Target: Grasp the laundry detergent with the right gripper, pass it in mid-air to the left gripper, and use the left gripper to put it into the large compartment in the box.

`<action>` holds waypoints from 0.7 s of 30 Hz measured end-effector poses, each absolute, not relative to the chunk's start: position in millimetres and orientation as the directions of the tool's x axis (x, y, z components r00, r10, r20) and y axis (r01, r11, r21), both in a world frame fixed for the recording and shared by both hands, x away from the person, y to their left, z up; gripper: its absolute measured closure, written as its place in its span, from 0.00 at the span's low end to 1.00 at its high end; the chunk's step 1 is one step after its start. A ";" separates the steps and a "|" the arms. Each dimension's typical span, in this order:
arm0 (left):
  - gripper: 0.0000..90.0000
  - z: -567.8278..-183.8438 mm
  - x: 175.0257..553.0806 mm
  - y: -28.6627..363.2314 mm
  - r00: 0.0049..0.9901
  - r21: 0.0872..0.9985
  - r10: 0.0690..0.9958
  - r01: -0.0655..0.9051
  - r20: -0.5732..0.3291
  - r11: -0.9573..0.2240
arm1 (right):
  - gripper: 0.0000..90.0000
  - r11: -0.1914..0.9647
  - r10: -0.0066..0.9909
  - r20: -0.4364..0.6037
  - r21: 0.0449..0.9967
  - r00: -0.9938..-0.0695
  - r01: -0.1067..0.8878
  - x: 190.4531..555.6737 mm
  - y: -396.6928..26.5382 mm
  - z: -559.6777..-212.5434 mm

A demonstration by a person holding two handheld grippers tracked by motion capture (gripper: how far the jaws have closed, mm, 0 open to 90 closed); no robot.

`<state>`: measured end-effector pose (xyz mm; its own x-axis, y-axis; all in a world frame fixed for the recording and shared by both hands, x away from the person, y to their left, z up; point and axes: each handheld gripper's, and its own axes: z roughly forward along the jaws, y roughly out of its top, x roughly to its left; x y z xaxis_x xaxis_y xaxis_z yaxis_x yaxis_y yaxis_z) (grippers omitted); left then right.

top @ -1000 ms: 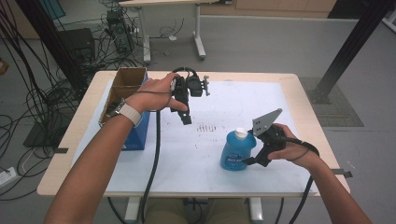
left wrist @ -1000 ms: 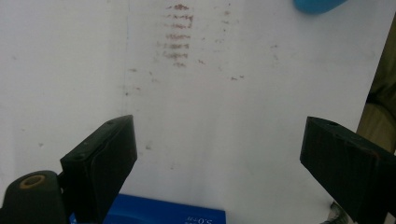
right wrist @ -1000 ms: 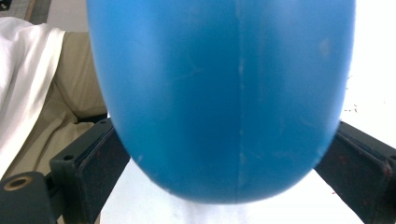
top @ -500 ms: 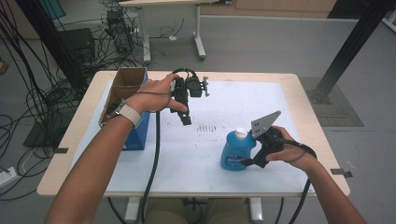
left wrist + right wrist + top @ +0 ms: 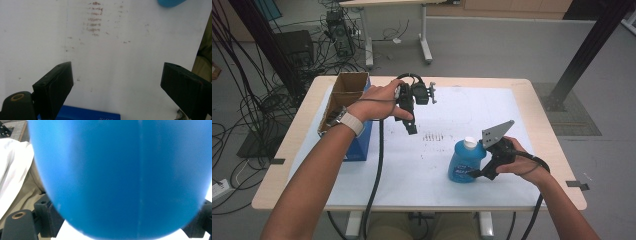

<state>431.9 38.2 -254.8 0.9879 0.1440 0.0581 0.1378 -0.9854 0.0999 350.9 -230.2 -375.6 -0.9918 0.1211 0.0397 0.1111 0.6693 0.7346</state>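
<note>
Between the earlier pictures and now the right gripper [image 5: 475,172] has crept a little closer around the blue bottle [image 5: 465,161], and its jaws have just been closing with the bottle's body between them. Seen along those jaws, the bottle [image 5: 120,177] bulges past both pads, which sit tight at its sides; whether they already press I cannot tell. It stands upright on the white sheet [image 5: 442,165] at the near right of the table [image 5: 532,95], white cap [image 5: 469,142] on top. Off to the left, the left gripper [image 5: 411,126] hangs above the sheet with jaws spread and nothing between them, near the cardboard box [image 5: 346,90]. To finish the grasp well, I'd squeeze evenly on the widest part, keep the bottle vertical, and lift only once it feels firm, since a smooth rounded wall may slip
</note>
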 end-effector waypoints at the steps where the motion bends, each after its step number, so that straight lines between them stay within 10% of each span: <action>1: 0.13 -254.8 432.0 38.3 0.988 0.097 0.144 0.138 0.057 -0.986 | 0.13 0.669 0.122 0.039 0.735 -0.992 0.111 350.9 -230.0 -376.1; 21: 0.13 -257.8 432.1 38.1 0.988 0.099 0.146 0.140 0.053 -0.985 | 0.16 0.632 0.120 0.044 0.767 -0.992 0.111 350.6 -230.5 -382.7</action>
<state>432.1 38.1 -257.8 0.9879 0.1460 0.0525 0.1403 -0.9851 0.0989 350.6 -230.5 -382.7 -0.9918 0.1201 0.0443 0.1108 0.6318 0.7672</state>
